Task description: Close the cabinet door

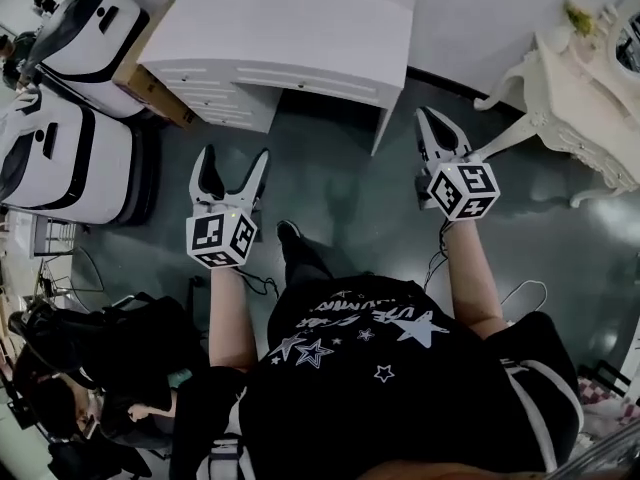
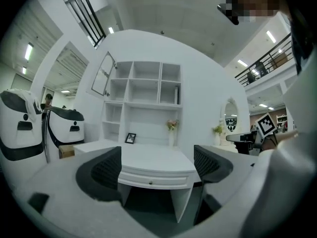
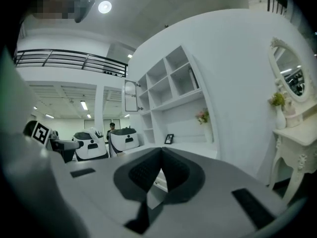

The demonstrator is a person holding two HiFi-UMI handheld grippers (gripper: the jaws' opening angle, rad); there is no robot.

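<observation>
A white shelf unit (image 2: 143, 98) stands on a white desk (image 2: 148, 162) some way ahead. At its upper left corner a glass-fronted cabinet door (image 2: 103, 74) hangs swung open; in the right gripper view the door (image 3: 130, 96) shows far off. In the head view only the desk (image 1: 290, 28) is in sight, with both grippers held short of it over the dark floor. My left gripper (image 1: 233, 163) is open with nothing between its jaws (image 2: 156, 165). My right gripper (image 1: 432, 128) is shut with nothing in it, pads together (image 3: 161, 175).
Two white pod-shaped machines (image 1: 70, 88) and a cardboard box (image 1: 150, 88) stand left of the desk. An ornate white dressing table (image 1: 590, 98) with an oval mirror (image 3: 290, 76) is at the right. A person (image 1: 60, 408) sits low at the left; cables lie on the floor.
</observation>
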